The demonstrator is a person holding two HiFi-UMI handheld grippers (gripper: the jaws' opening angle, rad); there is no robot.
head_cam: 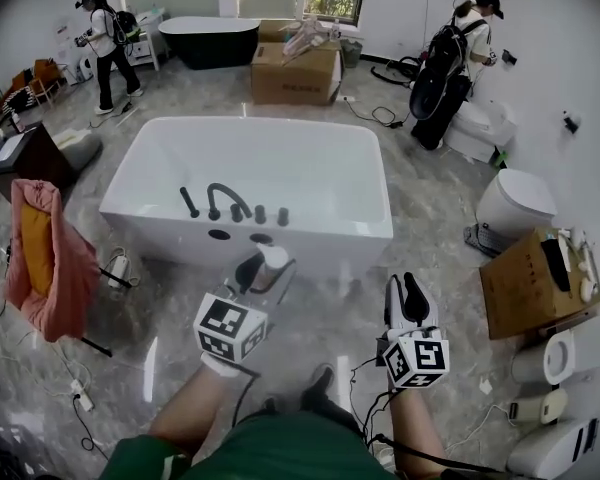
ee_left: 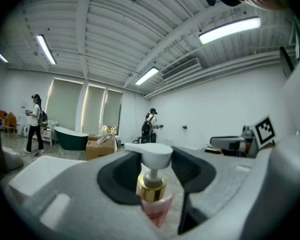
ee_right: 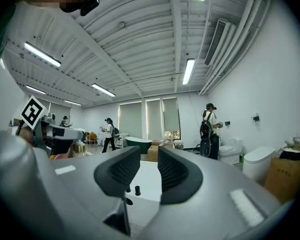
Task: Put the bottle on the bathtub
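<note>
A pink pump bottle with a white pump head and gold collar stands upright between the jaws of my left gripper, which is shut on it. In the left gripper view the bottle fills the gap of the left gripper. It hangs just in front of the white bathtub, below its near ledge, where a black faucet and knobs stand. My right gripper is to the right over the floor, jaws nearly together and holding nothing. The right gripper looks towards the bathtub.
A pink cloth on a stand is left of the tub. A cardboard box and toilets line the right wall. Behind the tub are another box and a black tub. Two persons stand far off. Cables lie on the floor.
</note>
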